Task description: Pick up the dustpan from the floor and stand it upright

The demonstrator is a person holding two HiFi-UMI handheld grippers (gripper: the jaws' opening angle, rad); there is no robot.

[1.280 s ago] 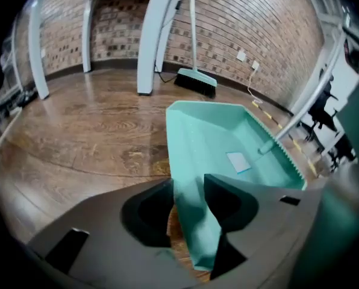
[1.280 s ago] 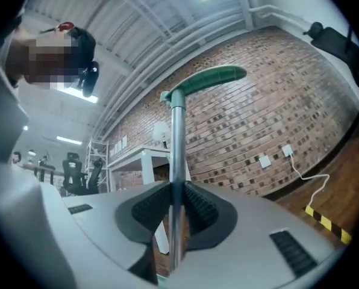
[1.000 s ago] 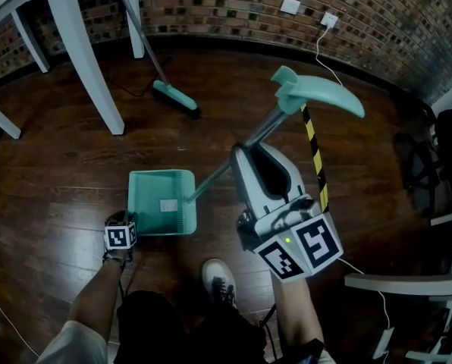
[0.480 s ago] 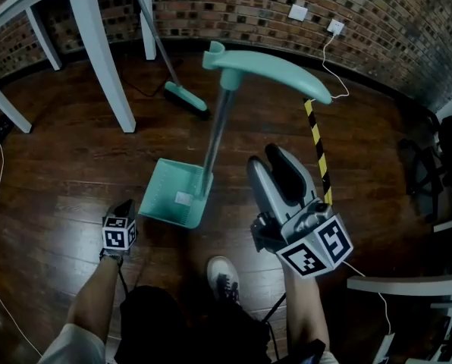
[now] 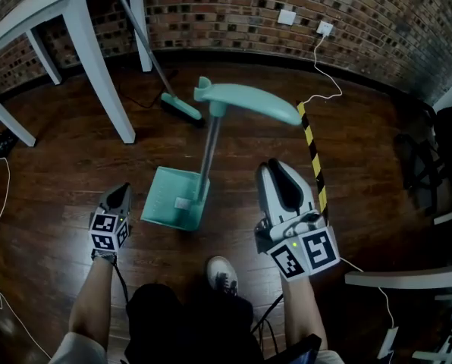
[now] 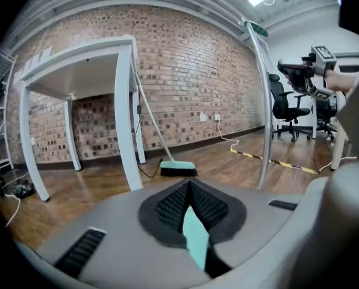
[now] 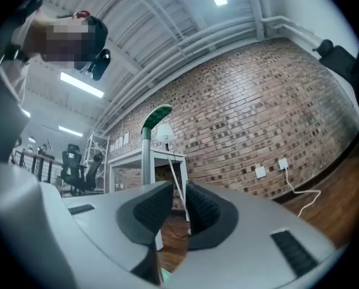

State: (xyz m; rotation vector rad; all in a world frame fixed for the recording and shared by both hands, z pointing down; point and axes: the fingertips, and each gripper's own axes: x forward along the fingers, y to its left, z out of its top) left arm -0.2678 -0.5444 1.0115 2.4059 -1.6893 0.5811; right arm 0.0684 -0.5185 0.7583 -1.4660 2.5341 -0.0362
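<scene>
Wood floor point(image 5: 59, 165); both jaws closing, empty.

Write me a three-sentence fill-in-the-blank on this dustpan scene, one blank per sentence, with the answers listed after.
The teal dustpan stands ____ on the wooden floor.
The wall behind the broom is built of ____.
The striped tape on the floor is yellow and ____.
Missing words: upright, brick, black.
</scene>
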